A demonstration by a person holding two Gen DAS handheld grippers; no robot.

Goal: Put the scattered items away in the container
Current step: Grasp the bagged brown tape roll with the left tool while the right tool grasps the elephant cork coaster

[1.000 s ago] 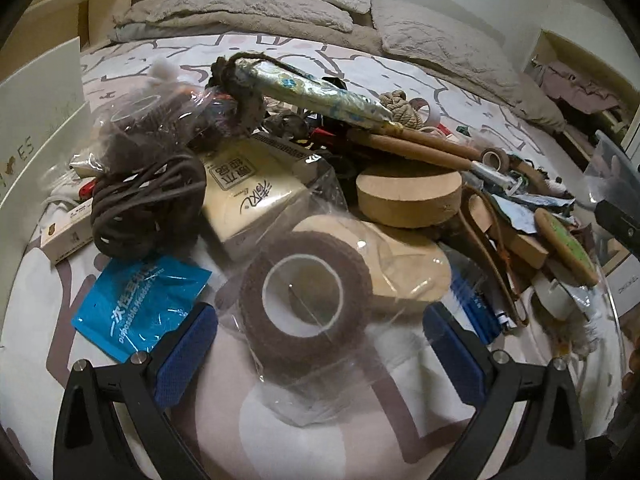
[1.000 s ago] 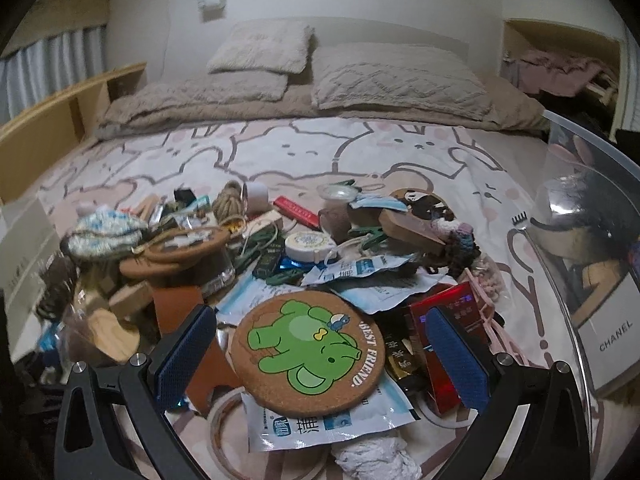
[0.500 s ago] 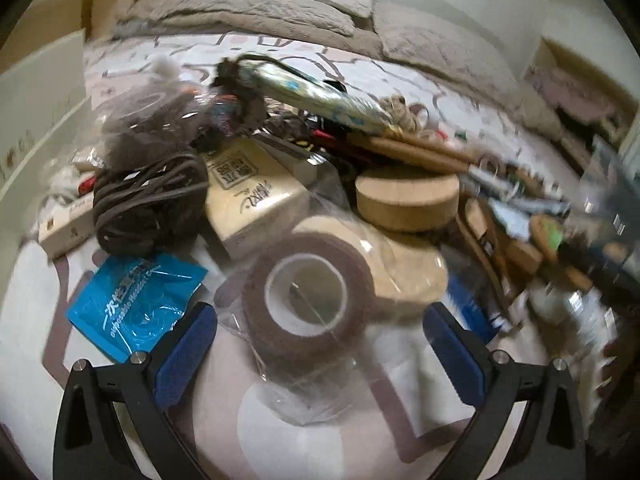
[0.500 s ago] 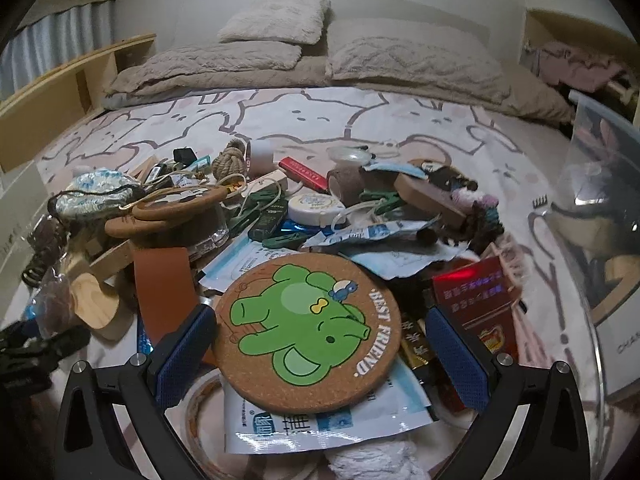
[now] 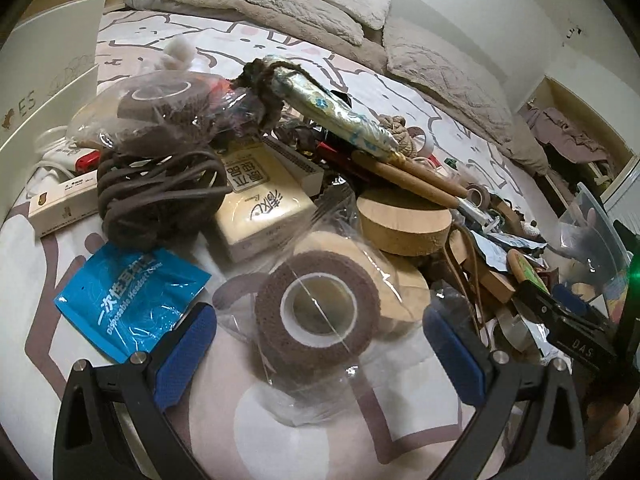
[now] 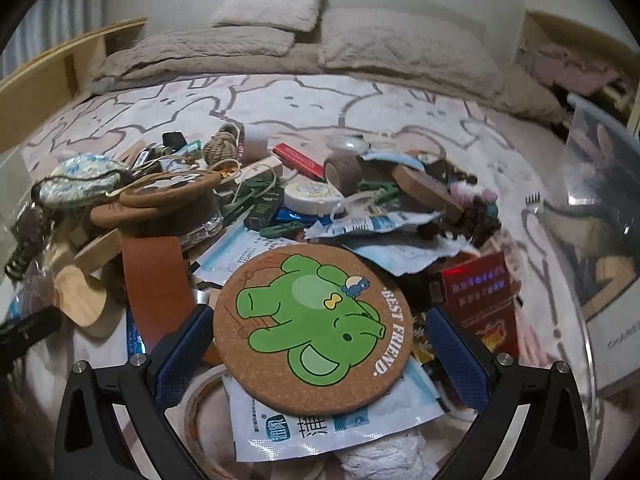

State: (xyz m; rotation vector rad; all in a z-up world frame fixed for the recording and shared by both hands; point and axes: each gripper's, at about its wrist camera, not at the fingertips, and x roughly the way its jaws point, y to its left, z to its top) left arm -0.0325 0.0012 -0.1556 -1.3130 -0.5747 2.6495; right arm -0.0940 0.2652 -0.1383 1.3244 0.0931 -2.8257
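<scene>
The left gripper (image 5: pixel 319 354) was wide open around a fuzzy brown tape roll (image 5: pixel 318 314) in a crinkly clear bag, holding nothing. The right gripper (image 6: pixel 318 354) was wide open too, around a round cork coaster (image 6: pixel 313 329) with a green elephant. Farther right stood the clear plastic container (image 6: pixel 600 208) on the bed.
</scene>
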